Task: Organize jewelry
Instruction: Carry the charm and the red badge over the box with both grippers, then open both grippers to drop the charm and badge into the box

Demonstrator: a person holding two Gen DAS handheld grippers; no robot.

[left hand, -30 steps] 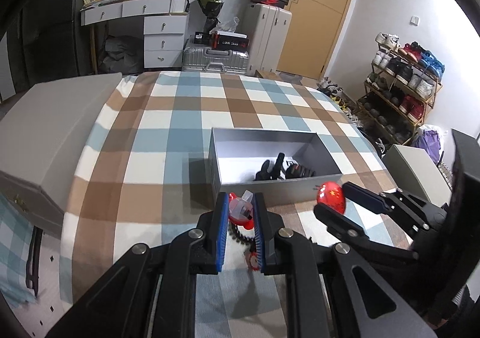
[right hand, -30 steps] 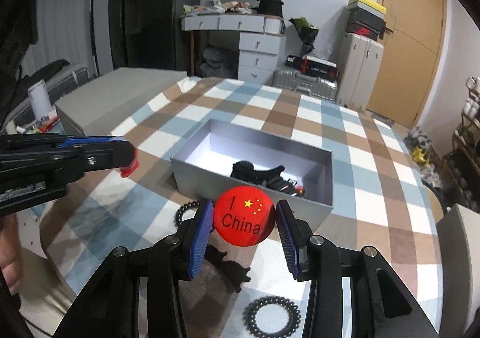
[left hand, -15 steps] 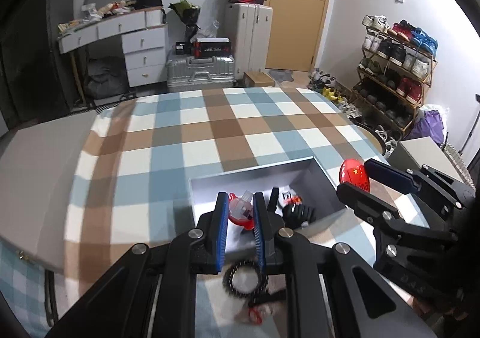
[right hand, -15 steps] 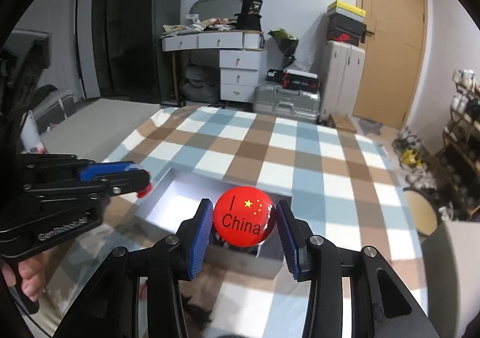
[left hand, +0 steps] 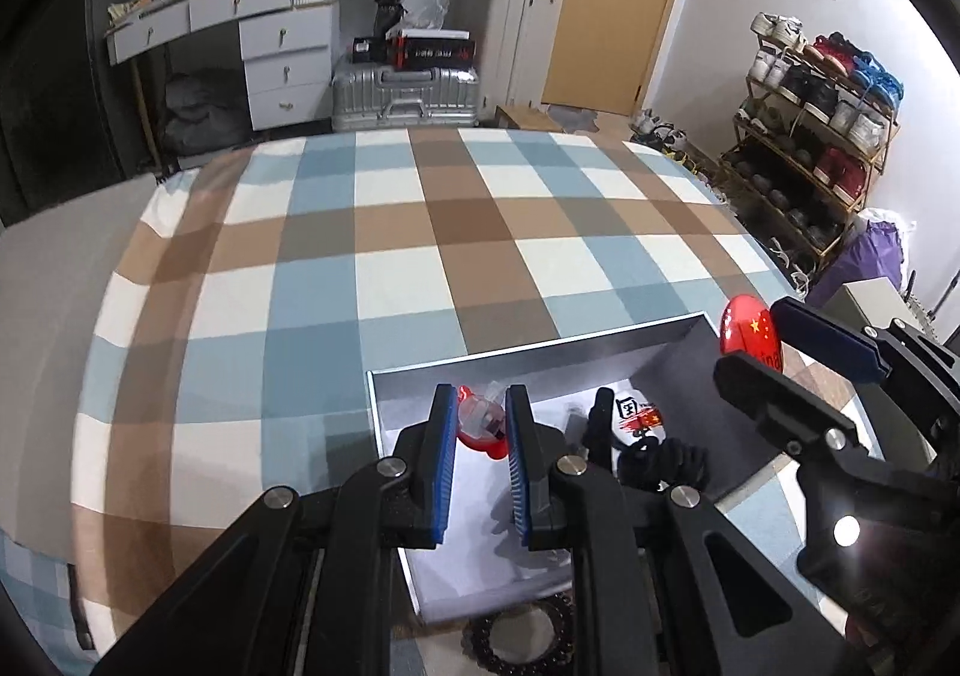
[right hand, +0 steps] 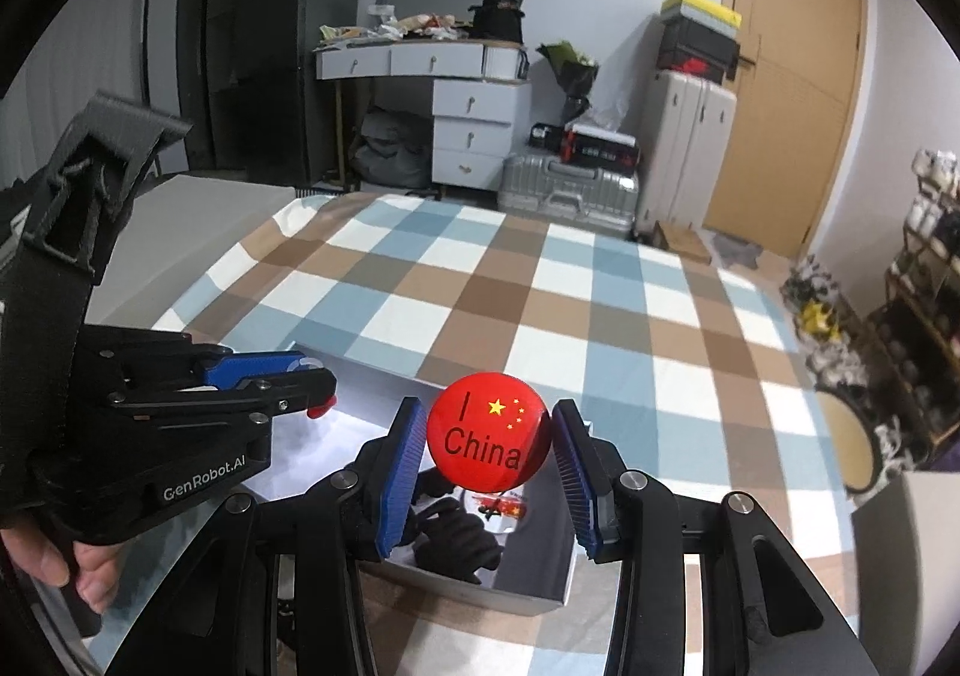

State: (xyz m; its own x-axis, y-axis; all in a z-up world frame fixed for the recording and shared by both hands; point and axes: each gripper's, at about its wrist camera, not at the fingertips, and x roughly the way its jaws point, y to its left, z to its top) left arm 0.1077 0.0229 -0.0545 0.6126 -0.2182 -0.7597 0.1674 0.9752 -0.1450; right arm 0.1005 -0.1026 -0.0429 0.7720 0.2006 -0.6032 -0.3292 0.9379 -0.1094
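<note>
Checked bedding (left hand: 384,232) in blue, brown and white covered the work surface, with a white desk (right hand: 432,60), suitcases and a shoe rack (left hand: 810,135) behind; a grey open box (left hand: 540,352) sat on the cloth near the operator. Left gripper (left hand: 482,427) was seen clamped tight on a small red and clear trinket (left hand: 480,421), its blue pads (left hand: 445,436) pressed to either side of it; the piece hung above the left part of the box's pale floor, inside the rim. Right gripper (right hand: 486,445) held a round red badge (right hand: 487,433) printed with a flag and "China", jaws partly apart to the badge's width and both pads in contact; in the left wrist view the same badge (left hand: 751,331) stood edge-on near the box's far right corner. Box contents already included a black item (left hand: 660,463) and a white badge (left hand: 636,415) with red marking; a dark beaded bracelet (left hand: 519,628) lay on the cloth just outside the near wall.

Deciding relation, as judged: each held piece lay ahead of and below its gripper's line, with the box floor beneath; the left piece was fully over the box, whereas whether the badge had cleared the far rim could not be told. Left hand was therefore judged nearer to a clean release; the right seemed to need a short draw inward; neither piece had yet been let go.
</note>
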